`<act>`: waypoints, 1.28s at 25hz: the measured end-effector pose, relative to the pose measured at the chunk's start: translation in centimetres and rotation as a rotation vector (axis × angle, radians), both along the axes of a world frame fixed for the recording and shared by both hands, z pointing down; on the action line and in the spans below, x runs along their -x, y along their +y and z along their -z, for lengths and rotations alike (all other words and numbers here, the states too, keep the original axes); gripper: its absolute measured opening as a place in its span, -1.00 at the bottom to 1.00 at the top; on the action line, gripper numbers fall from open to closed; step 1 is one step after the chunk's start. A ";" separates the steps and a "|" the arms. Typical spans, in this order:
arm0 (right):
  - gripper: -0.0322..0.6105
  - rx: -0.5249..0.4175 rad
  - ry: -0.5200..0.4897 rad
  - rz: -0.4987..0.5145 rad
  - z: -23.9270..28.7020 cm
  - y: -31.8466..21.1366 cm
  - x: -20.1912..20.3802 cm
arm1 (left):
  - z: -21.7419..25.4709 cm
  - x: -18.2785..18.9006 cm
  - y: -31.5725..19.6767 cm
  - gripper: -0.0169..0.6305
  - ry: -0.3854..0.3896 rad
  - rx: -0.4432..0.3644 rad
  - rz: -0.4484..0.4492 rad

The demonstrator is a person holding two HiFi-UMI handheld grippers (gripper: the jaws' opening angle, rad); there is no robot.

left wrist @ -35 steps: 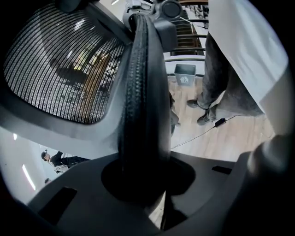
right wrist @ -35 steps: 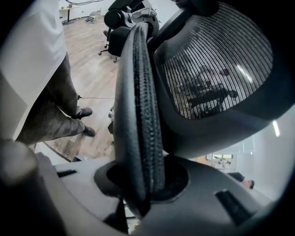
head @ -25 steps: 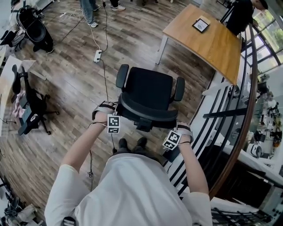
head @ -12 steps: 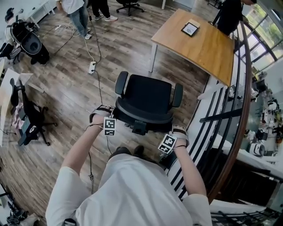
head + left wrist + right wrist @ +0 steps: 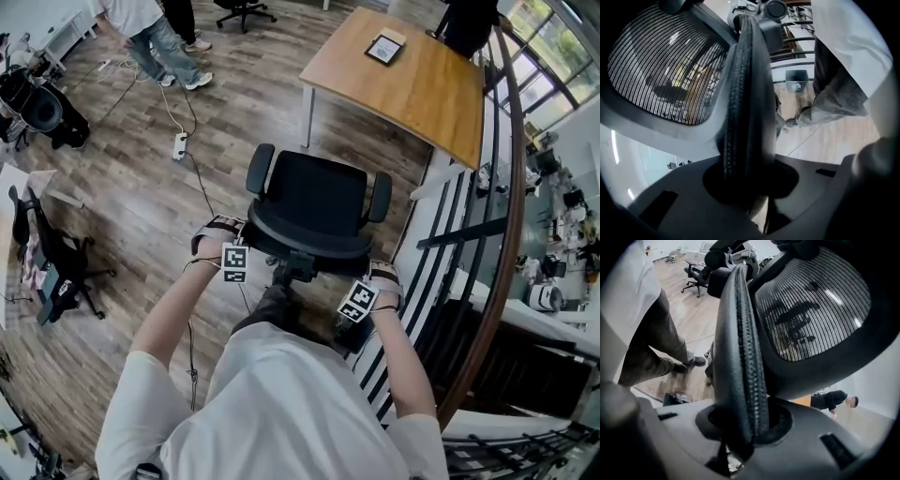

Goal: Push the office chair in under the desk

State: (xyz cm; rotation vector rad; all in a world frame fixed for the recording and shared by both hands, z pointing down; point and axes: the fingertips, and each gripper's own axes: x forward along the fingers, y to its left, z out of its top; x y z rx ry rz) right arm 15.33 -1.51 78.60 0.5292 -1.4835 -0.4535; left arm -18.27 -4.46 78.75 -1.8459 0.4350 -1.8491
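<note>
The black office chair (image 5: 317, 199) stands on the wood floor, its seat facing the wooden desk (image 5: 412, 84) a short way ahead. My left gripper (image 5: 234, 261) is shut on the left edge of the chair's mesh backrest (image 5: 740, 112). The right gripper (image 5: 362, 298) is shut on the backrest's right edge (image 5: 740, 357). In both gripper views the padded rim runs straight down between the jaws, with the mesh (image 5: 811, 305) beside it. The chair's base is hidden under the seat.
A black and white railing (image 5: 469, 244) runs close along the right. A tablet (image 5: 385, 48) lies on the desk and a person (image 5: 467, 19) stands at its far end. A power strip with cable (image 5: 178, 145) lies on the floor at left, beyond it another person (image 5: 150, 33).
The chair has rolled forward and the desk lies nearer to it in the head view. Both grippers keep their hold on the backrest.
</note>
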 end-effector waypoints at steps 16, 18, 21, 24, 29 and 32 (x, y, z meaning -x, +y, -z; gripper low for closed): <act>-0.63 0.013 0.003 -0.089 -0.3 -7.6 -4.1 | -0.1 -4.5 -10.9 -0.74 0.001 -0.002 -0.091; -0.63 0.018 0.004 -0.109 -0.2 -8.6 -4.5 | 0.0 -5.1 -12.6 -0.74 0.003 -0.002 -0.111; -0.63 0.015 0.004 -0.139 -0.3 -10.5 -5.2 | -0.1 -6.0 -15.3 -0.74 0.010 -0.005 -0.139; -0.62 0.012 0.005 -0.169 -0.2 -12.2 -6.5 | -0.1 -7.5 -17.9 -0.74 0.013 -0.008 -0.163; -0.62 0.016 0.002 -0.208 0.3 -15.1 -9.2 | 0.5 -10.4 -22.1 -0.73 0.016 -0.016 -0.202; -0.62 0.012 -0.002 -0.229 0.5 -16.5 -10.0 | 0.6 -11.6 -24.2 -0.73 0.022 -0.018 -0.229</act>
